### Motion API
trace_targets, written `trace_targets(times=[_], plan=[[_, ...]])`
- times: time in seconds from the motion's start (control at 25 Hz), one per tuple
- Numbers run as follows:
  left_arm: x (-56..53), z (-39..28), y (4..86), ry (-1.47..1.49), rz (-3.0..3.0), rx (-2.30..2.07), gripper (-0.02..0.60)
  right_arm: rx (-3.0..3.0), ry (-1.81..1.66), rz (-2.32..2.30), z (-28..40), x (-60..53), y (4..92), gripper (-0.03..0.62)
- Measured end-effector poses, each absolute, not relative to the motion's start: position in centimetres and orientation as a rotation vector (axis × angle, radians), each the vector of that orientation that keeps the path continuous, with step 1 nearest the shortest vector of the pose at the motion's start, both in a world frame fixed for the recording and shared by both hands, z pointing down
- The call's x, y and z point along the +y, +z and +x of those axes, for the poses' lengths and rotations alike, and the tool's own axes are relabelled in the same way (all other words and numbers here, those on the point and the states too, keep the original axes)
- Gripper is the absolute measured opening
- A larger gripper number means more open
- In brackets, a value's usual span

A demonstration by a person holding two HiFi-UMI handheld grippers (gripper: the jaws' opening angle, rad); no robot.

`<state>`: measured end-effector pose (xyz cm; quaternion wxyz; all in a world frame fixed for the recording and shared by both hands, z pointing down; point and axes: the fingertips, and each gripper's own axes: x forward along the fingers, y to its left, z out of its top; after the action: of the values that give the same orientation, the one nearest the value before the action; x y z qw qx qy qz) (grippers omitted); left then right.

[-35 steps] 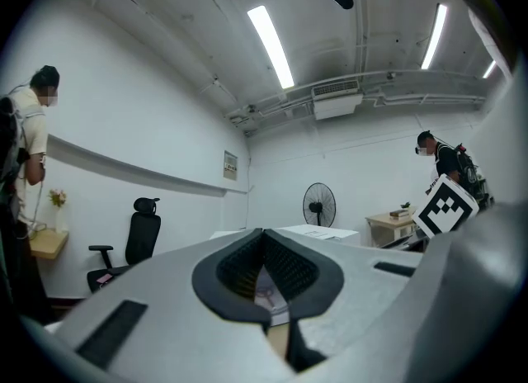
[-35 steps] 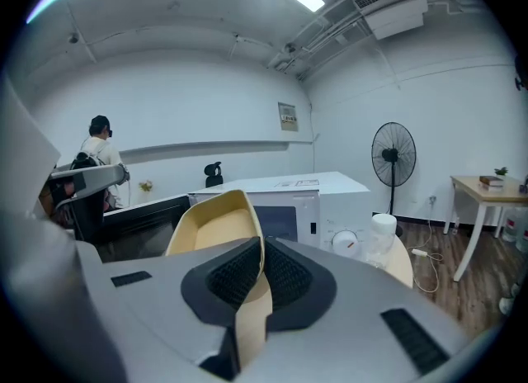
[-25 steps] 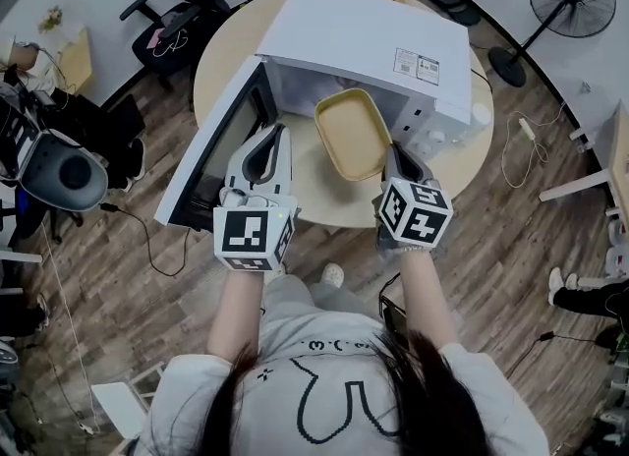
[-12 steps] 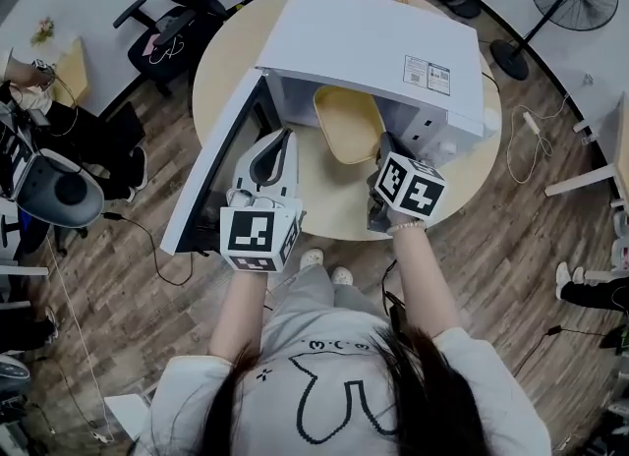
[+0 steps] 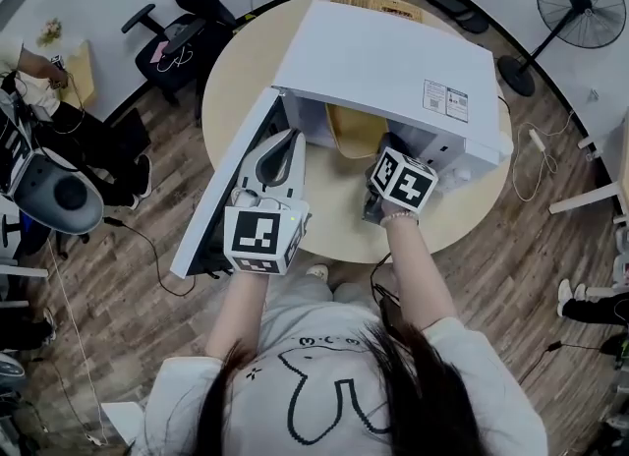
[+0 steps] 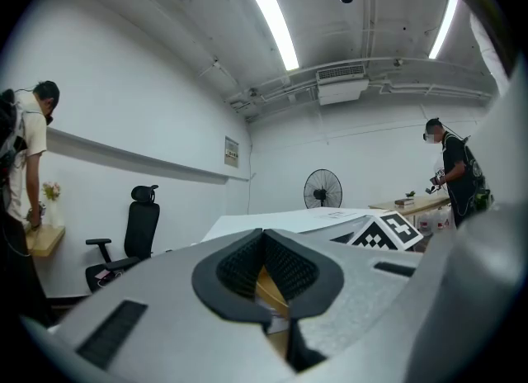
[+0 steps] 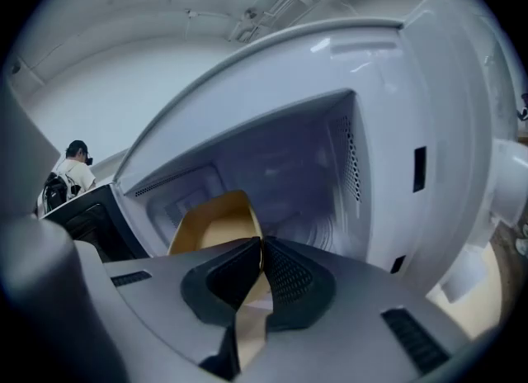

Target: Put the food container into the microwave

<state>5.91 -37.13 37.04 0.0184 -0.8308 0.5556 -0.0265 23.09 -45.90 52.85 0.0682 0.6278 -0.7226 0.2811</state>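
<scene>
Two gripper views fill in what the head view loses. From the head view, the food container is mostly hidden under the top of the microwave. Only its near end shows, just ahead of the right gripper, and the grip itself is masked by that gripper's marker cube.

The grip is shown in the right gripper view. The jaws are clamped on the container's near rim, with the thin tan wall pinched between the pads and almost no gap left. The container body extends ahead and slightly left of the jaws, inside the open cavity, and is tilted. Contact with the cavity floor cannot be judged. The open door lies to this gripper's left.

The left gripper is seen in its own view with jaws closed tip to tip and nothing gripped. A tan sliver behind the pads cannot be identified. The microwave top and the right gripper's cube are seen ahead and to its right. In the head view, the open door is just on its left, and it is kept apart from the container.
</scene>
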Motion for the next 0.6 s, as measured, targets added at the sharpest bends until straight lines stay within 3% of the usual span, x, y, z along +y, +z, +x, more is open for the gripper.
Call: trace_targets(times=[0.6], plan=[[-39.0, 6.6, 37.5, -0.117, -2.581, 1.642, 0.009, -2.146, 0.916, 2.078, 24.3, -50.4, 55.1, 0.04]])
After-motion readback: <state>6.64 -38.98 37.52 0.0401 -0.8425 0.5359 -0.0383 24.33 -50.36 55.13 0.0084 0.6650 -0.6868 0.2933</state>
